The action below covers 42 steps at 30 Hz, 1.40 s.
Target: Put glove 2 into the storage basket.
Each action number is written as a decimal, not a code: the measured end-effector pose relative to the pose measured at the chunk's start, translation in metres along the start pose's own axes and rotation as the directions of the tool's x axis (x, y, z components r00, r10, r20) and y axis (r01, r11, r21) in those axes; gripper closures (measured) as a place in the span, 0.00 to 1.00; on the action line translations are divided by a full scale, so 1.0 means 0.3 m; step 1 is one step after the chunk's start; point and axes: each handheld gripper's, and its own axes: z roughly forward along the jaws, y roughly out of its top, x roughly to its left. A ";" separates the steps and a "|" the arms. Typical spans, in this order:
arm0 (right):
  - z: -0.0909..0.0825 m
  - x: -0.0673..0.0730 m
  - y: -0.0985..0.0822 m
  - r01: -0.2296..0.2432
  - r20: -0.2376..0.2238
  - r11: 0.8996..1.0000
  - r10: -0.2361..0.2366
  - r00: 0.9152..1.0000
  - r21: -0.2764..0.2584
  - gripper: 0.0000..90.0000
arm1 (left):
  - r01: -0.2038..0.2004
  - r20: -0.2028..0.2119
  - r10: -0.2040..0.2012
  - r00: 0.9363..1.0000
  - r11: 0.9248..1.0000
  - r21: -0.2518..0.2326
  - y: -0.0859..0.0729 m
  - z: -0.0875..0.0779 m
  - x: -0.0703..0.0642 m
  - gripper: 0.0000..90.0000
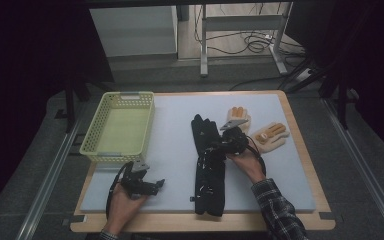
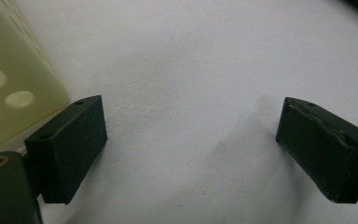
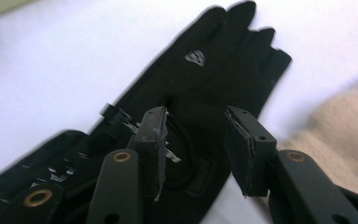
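Two black gloves lie end to end down the middle of the white mat (image 1: 172, 150): one farther off (image 1: 203, 131), one nearer the front edge (image 1: 211, 187). My right gripper (image 1: 219, 146) hovers low where they meet. In the right gripper view its jaws (image 3: 196, 140) stand apart over the wrist end of a black glove (image 3: 205, 70), with nothing pinched between the pads. My left gripper (image 1: 159, 184) rests at the front left of the mat, jaws wide apart (image 2: 191, 140) over bare mat (image 2: 191, 70), holding nothing.
A pale yellow perforated basket (image 1: 91, 136) stands empty at the back left, its wall close beside the left gripper (image 2: 9, 84). Two beige gloves with orange fingers (image 1: 239, 116) (image 1: 271, 135) lie at the back right; one is just right of my right gripper (image 3: 345, 126).
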 end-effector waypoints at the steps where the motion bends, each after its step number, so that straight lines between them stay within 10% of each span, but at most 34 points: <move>1: -0.003 -0.004 -0.010 -0.007 0.002 1.000 0.007 1.000 0.008 0.70 | 0.000 0.000 0.000 1.000 1.000 0.000 0.000 0.000 0.000 0.10; 13: -0.052 -0.028 -0.159 -0.072 0.015 0.996 0.072 0.997 0.043 0.90 | 0.001 0.000 -0.001 1.000 1.000 0.000 0.000 0.000 0.000 0.10; 23: 0.061 0.028 -0.066 -0.053 -0.032 0.998 0.054 0.998 0.026 0.90 | 0.000 0.000 0.000 1.000 1.000 0.000 0.000 0.000 0.000 0.10; 32: 0.073 -0.022 0.025 -0.063 -0.024 0.998 0.062 0.998 -0.027 0.70 | 0.002 0.000 -0.002 1.000 1.000 -0.001 0.000 0.001 0.000 0.10; 42: 0.234 -0.025 0.122 0.003 0.024 1.000 -0.003 1.000 -0.003 0.43 | 0.001 0.000 -0.001 1.000 1.000 0.001 0.000 0.000 0.000 0.10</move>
